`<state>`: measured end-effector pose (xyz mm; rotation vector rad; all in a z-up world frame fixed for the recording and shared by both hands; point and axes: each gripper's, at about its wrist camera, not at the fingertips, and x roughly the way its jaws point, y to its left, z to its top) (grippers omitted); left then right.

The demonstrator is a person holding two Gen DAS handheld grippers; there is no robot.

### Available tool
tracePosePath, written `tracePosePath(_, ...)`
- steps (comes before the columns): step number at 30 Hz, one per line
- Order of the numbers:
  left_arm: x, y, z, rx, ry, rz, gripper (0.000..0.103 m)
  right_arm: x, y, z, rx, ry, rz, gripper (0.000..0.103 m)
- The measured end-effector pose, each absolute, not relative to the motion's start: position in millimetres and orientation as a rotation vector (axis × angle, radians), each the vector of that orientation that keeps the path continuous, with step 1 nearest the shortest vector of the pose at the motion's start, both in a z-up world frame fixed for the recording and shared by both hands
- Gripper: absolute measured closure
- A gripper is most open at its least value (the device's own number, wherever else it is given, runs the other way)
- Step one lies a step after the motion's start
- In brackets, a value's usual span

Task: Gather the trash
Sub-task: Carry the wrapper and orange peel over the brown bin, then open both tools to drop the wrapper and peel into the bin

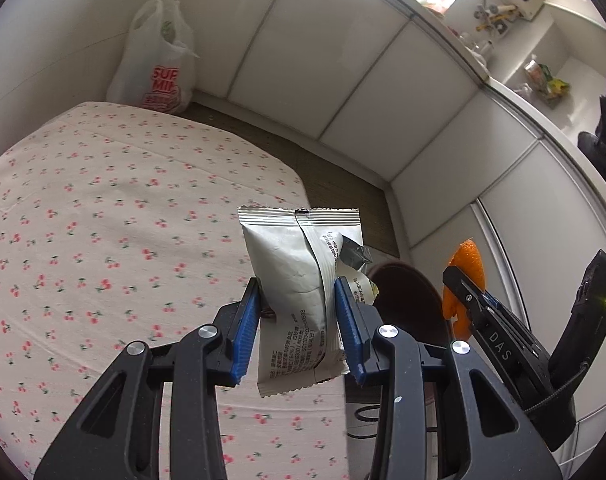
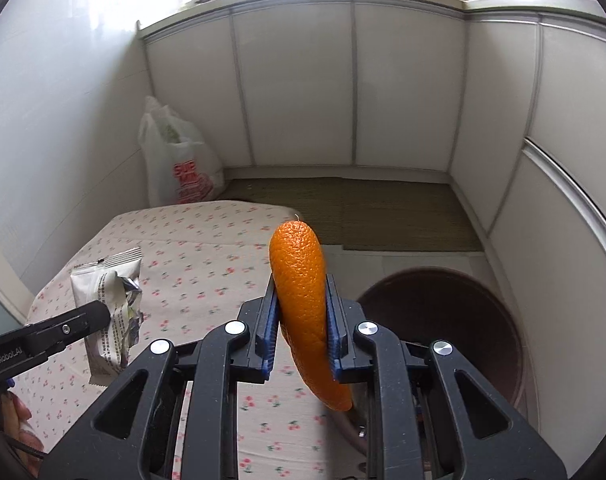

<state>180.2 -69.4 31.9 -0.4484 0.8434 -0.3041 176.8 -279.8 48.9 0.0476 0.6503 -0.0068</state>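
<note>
From my seat I cannot read the small print on the snack wrapper (image 1: 299, 280); it is too fine and partly creased. The wrapper's torn side curls behind my left gripper (image 1: 299, 320) pad, so how far the tear runs stays hidden. The brown bin (image 2: 443, 320) is cut off in both views: my right gripper (image 2: 301, 332) frame covers its near rim, and in the left view only a dark arc shows behind the wrapper. Whatever lies inside it I cannot make out. The plastic bag (image 1: 159, 64) on the floor shows only part of its red lettering, and its contents are a pale green blur. The items on the windowsill are too washed out by light to name.

Counting: one wrapper, one orange peel (image 2: 303, 300), one bin, one plastic bag, one cherry-print cloth (image 1: 103, 220) over the table.

My left gripper's blue pads press on the wrapper from both sides, holding it upright above the cloth's edge. My right gripper stands narrow, clamped on the curved strip of orange peel, which rises above the fingertips and hangs below them, between the table edge and the bin. The two grippers sit just beside each other, each visible at the edge of the other's view.
</note>
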Motion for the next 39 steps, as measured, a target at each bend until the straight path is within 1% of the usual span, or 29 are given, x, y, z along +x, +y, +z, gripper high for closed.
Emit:
tracePosePath(8, 192.4, -126.9, 32.0, -0.435, 0.876, -0.386, 0.065, 172.5, -353.7, 49.9, 0.132, 0.641, -0.237, 0.083)
tracePosePath(11, 195.4, -145.6, 33.4, -0.425, 0.881, -0.412, 0.065, 171.3, -384.7, 46.3, 0.171, 0.654, -0.317, 0.081)
tracePosePath(13, 197.7, -161.3, 34.7, -0.412, 0.884, -0.43, 0.065, 172.3, -403.5, 42.8, 0.211, 0.668, -0.374, 0.073)
tracePosePath(15, 199.7, -173.6, 35.3, -0.397, 0.887, -0.448, 0.065, 167.9, -418.4, 42.1, 0.255, 0.66, -0.418, 0.056)
tracePosePath(16, 201.4, -178.1, 36.6, -0.393, 0.887, -0.453, 0.065, 164.3, -424.8, 42.7, 0.271, 0.651, -0.443, 0.052)
tracePosePath(18, 203.3, -193.0, 38.2, -0.376, 0.888, -0.472, 0.065, 158.9, -435.6, 44.9, 0.292, 0.63, -0.487, 0.036)
tracePosePath(22, 206.3, -218.6, 37.8, -0.345, 0.896, -0.499, 0.065, 145.3, -456.3, 46.7, 0.339, 0.593, -0.578, 0.019)
tracePosePath(23, 207.3, -224.7, 37.2, -0.338, 0.899, -0.504, 0.065, 142.9, -460.3, 46.8, 0.352, 0.586, -0.597, 0.011)
tracePosePath(24, 207.5, -228.4, 36.9, -0.333, 0.901, -0.508, 0.065, 138.9, -465.7, 46.6, 0.367, 0.574, -0.623, 0.009)
tracePosePath(27, 212.7, -246.5, 34.5, -0.312, 0.911, -0.518, 0.064, 129.7, -479.5, 45.0, 0.402, 0.571, -0.664, 0.008)
tracePosePath(30, 215.7, -263.1, 36.2, -0.29, 0.898, -0.522, 0.061, 123.2, -489.6, 41.7, 0.414, 0.58, -0.69, 0.007)
tracePosePath(33, 217.8, -277.1, 39.2, -0.253, 0.881, -0.499, 0.055, 113.7, -496.3, 44.4, 0.394, 0.583, -0.721, 0.007)
tracePosePath(35, 219.0, -284.9, 41.2, -0.228, 0.872, -0.485, 0.046, 109.3, -495.4, 45.1, 0.374, 0.584, -0.749, 0.007)
tracePosePath(36, 217.9, -286.9, 42.6, -0.216, 0.863, -0.475, 0.043, 106.7, -495.1, 45.5, 0.369, 0.579, -0.756, 0.007)
tracePosePath(38, 213.4, -288.1, 46.6, -0.185, 0.829, -0.448, 0.035, 101.8, -494.9, 45.8, 0.373, 0.566, -0.773, 0.007)
tracePosePath(39, 209.6, -287.6, 48.9, -0.161, 0.809, -0.426, 0.034, 98.5, -494.3, 46.9, 0.381, 0.555, -0.78, 0.007)
